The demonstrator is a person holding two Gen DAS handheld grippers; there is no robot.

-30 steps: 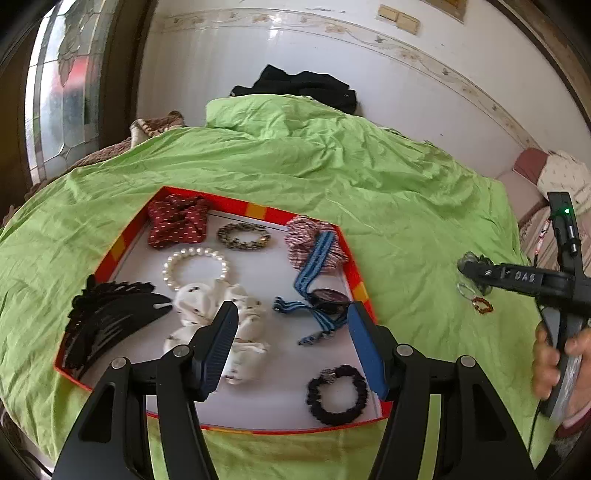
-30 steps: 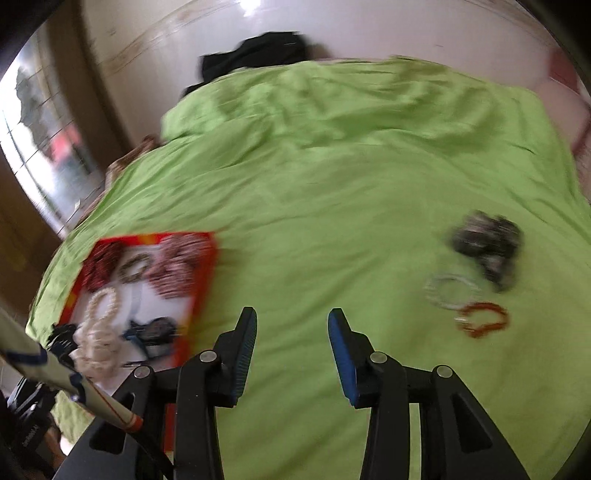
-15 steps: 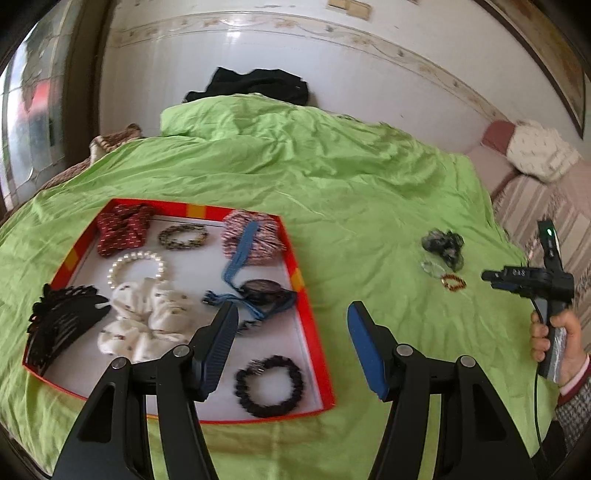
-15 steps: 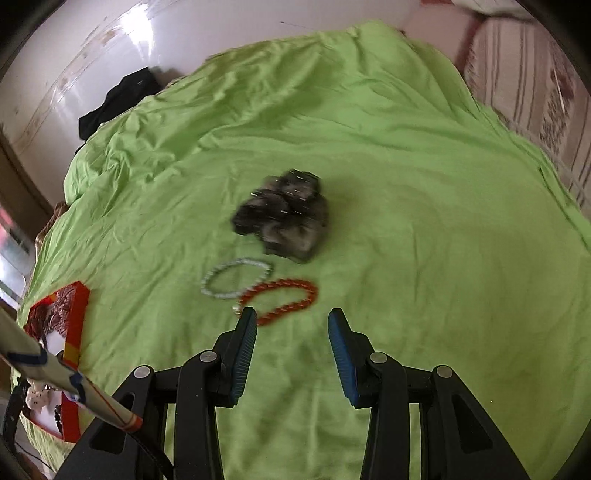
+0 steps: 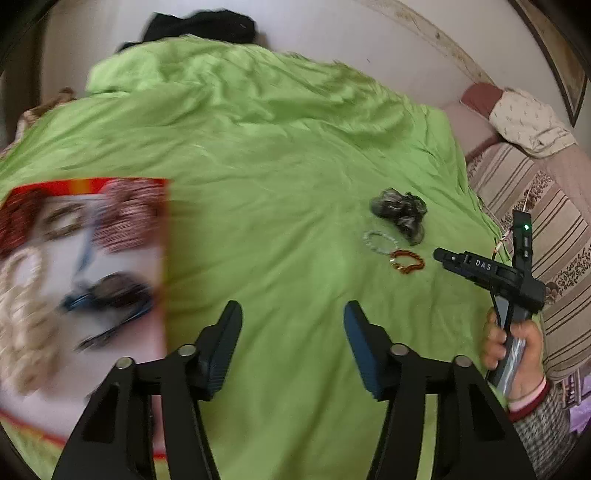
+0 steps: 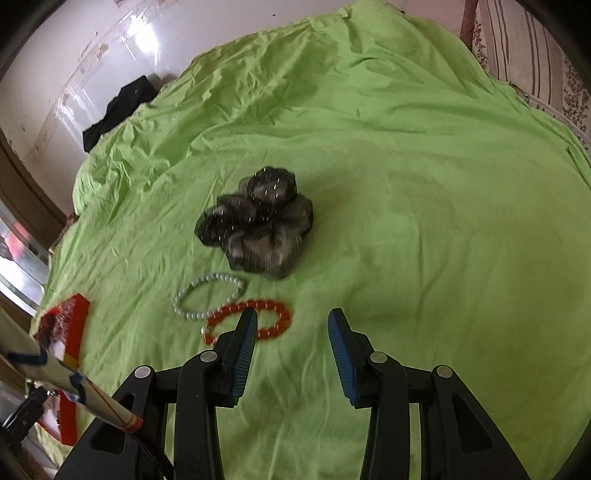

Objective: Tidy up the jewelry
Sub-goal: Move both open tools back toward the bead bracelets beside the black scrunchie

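A dark sheer scrunchie (image 6: 258, 229), a pale bead bracelet (image 6: 208, 295) and an orange bead bracelet (image 6: 271, 319) lie together on the green bedspread (image 6: 424, 184). My right gripper (image 6: 291, 332) is open and empty, its left finger just over the orange bracelet. The same three pieces show in the left wrist view: scrunchie (image 5: 400, 212), pale bracelet (image 5: 380, 242), orange bracelet (image 5: 408, 262). My left gripper (image 5: 293, 325) is open and empty above bare bedspread. The red-rimmed tray (image 5: 162, 236) at the left holds several hair ties and bracelets, blurred.
The hand-held right gripper (image 5: 491, 273) shows at the right in the left wrist view. A striped sofa with a cushion (image 5: 528, 122) borders the bed on the right. Black clothing (image 5: 199, 24) lies by the far wall. The tray's corner (image 6: 74, 321) shows at left.
My left gripper has swung right, off the tray and over bare bedspread. My right gripper has moved closer to the loose pieces, its left finger now over the orange bracelet.
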